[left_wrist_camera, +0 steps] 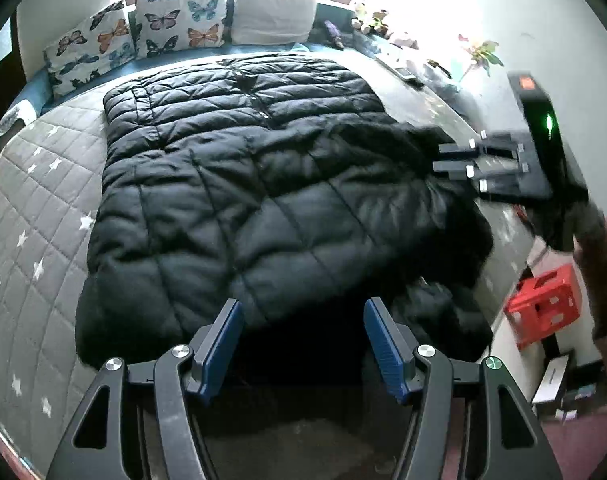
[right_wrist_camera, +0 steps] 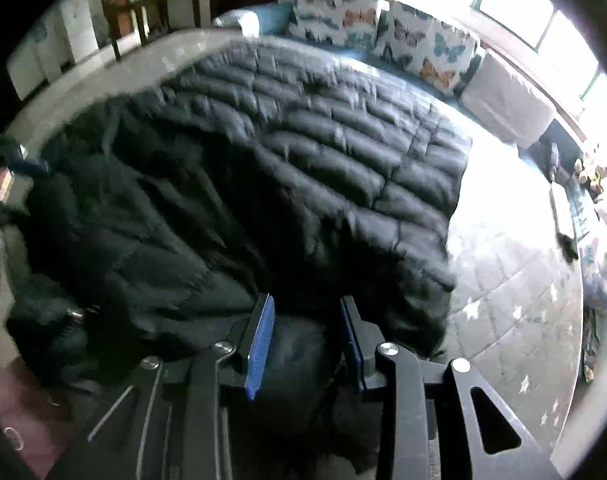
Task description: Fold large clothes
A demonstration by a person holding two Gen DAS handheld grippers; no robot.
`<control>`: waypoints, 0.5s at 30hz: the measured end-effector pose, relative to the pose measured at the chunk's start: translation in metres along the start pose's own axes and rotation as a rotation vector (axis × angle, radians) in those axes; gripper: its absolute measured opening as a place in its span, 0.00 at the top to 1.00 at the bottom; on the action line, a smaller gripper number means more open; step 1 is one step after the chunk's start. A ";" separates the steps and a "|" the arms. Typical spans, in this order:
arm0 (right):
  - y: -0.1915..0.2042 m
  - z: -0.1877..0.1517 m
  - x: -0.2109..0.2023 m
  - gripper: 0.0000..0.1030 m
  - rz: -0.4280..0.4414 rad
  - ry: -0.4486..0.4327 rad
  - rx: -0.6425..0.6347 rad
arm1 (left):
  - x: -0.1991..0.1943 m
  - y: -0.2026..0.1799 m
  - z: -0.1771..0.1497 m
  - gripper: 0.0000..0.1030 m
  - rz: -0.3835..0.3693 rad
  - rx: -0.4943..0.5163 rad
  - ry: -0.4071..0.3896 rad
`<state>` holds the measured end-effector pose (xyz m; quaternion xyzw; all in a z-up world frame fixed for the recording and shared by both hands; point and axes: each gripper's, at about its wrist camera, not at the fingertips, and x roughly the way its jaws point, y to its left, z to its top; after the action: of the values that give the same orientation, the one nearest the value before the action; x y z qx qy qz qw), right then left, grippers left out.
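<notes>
A large black quilted puffer jacket [left_wrist_camera: 239,168] lies spread on a bed with a grey star-patterned quilt [left_wrist_camera: 35,208]. Its near half is doubled over and rumpled. My left gripper [left_wrist_camera: 303,336] hovers over the jacket's near edge, open, its blue pads [left_wrist_camera: 223,340] wide apart and gripping nothing. At the jacket's right edge my right gripper [left_wrist_camera: 439,158] appears blurred, a hand behind it. In the right wrist view the right gripper [right_wrist_camera: 305,336] has a thick fold of the jacket [right_wrist_camera: 295,356] filling the gap between its pads.
Butterfly-print pillows [left_wrist_camera: 151,28] and a white pillow [left_wrist_camera: 273,16] line the far end of the bed. A ledge with small items [left_wrist_camera: 407,68] runs along the right side. A red crate [left_wrist_camera: 543,304] sits on the floor at right. A wooden table [right_wrist_camera: 151,4] stands beyond the bed.
</notes>
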<state>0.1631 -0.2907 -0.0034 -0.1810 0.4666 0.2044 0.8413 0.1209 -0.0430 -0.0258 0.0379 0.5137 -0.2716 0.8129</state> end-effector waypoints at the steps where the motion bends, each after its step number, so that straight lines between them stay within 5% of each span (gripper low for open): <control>1: -0.001 0.001 -0.005 0.63 0.005 -0.017 0.005 | -0.005 -0.006 -0.008 0.35 -0.024 0.006 0.009; 5: -0.002 -0.013 0.032 0.62 0.028 0.076 0.005 | -0.008 -0.024 -0.037 0.35 -0.066 0.016 0.063; 7: -0.004 -0.019 0.043 0.62 0.048 0.048 0.020 | -0.004 -0.031 -0.051 0.35 -0.065 0.012 0.097; 15: 0.015 -0.023 -0.025 0.56 0.009 -0.089 -0.074 | 0.012 -0.040 -0.099 0.34 -0.057 -0.024 0.181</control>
<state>0.1274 -0.2935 0.0046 -0.2006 0.4214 0.2332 0.8531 0.0250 -0.0485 -0.0733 0.0379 0.5892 -0.2838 0.7556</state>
